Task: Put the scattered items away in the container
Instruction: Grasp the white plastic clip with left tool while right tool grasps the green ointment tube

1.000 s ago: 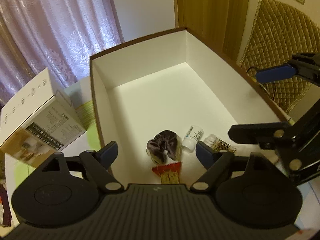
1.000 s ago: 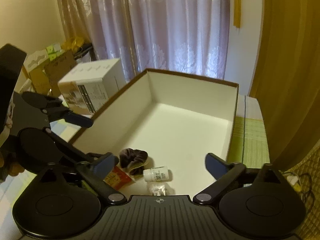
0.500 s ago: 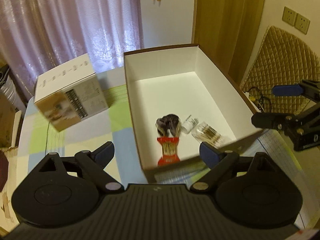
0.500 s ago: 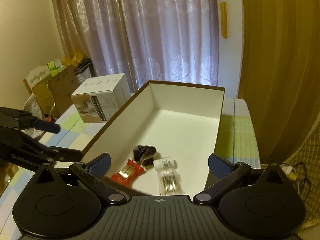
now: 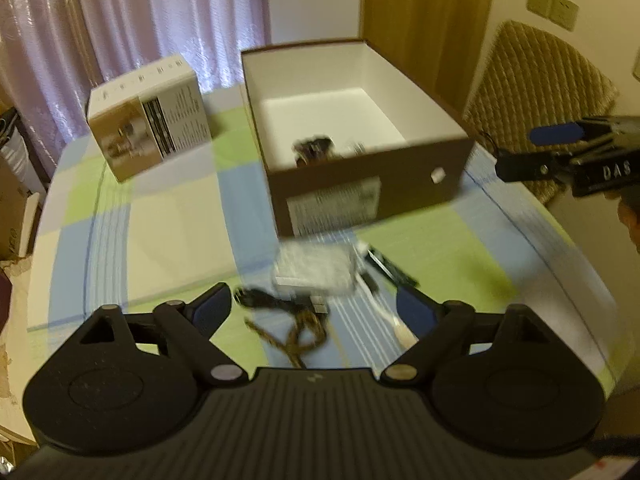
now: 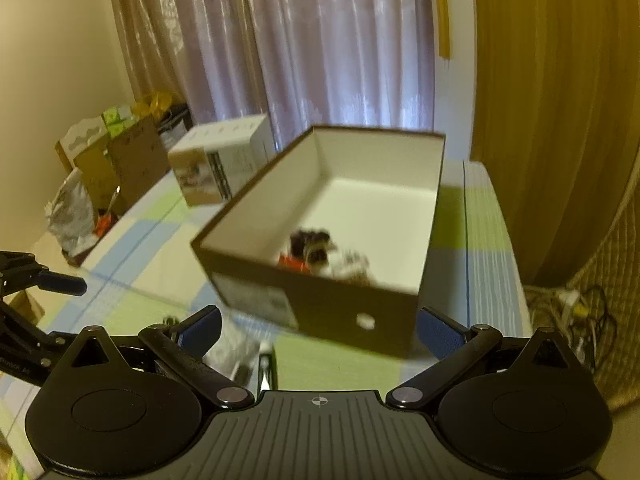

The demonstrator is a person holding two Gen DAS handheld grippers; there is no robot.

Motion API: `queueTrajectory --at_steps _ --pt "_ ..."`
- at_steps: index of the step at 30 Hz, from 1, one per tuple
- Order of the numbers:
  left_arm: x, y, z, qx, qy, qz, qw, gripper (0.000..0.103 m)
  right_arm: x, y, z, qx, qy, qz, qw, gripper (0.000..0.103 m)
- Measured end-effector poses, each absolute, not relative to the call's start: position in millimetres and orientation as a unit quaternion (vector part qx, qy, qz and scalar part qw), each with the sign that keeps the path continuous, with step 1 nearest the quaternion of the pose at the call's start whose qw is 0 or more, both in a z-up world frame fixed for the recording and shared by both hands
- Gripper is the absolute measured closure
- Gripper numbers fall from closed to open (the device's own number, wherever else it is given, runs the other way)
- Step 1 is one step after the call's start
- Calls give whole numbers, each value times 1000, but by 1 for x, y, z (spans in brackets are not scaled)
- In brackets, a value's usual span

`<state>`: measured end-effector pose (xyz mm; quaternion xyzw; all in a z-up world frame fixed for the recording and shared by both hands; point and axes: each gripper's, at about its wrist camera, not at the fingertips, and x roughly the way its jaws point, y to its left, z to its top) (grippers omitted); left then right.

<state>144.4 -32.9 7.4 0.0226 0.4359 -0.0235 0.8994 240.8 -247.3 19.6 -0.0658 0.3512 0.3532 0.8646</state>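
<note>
The brown box (image 5: 360,188) with a white inside stands on the checked tablecloth. In it lie a dark scrunchie (image 5: 314,147), a red packet (image 6: 294,263) and a blurred clear packet (image 6: 356,269). In front of the box, a clear plastic pack (image 5: 316,270), a black cord (image 5: 258,297), a brown braided cord (image 5: 298,336), a white stick (image 5: 386,312) and a black strip (image 5: 390,269) lie scattered. My left gripper (image 5: 314,308) hangs open above them, holding nothing. My right gripper (image 6: 320,330) is open and empty before the box's (image 6: 320,306) near wall.
A white and tan carton (image 5: 148,120) stands left of the box. Cardboard boxes (image 6: 120,160) and a plastic bag (image 6: 72,216) sit beyond the table's left edge. A quilted panel (image 5: 540,88) and cables (image 6: 572,312) are on the right.
Both grippers have drawn back from over the box toward the table's near side, staying open. The loose items in front of the box have come into the left wrist view.
</note>
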Motion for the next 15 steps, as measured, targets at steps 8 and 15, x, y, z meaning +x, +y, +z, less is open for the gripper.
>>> queueTrajectory --at_steps 8,15 --pt "112 -47 -31 37 455 -53 888 34 203 -271 -18 -78 408 332 847 2" --pt "112 -67 -63 72 475 -82 873 46 184 -285 -46 -88 452 315 830 2"
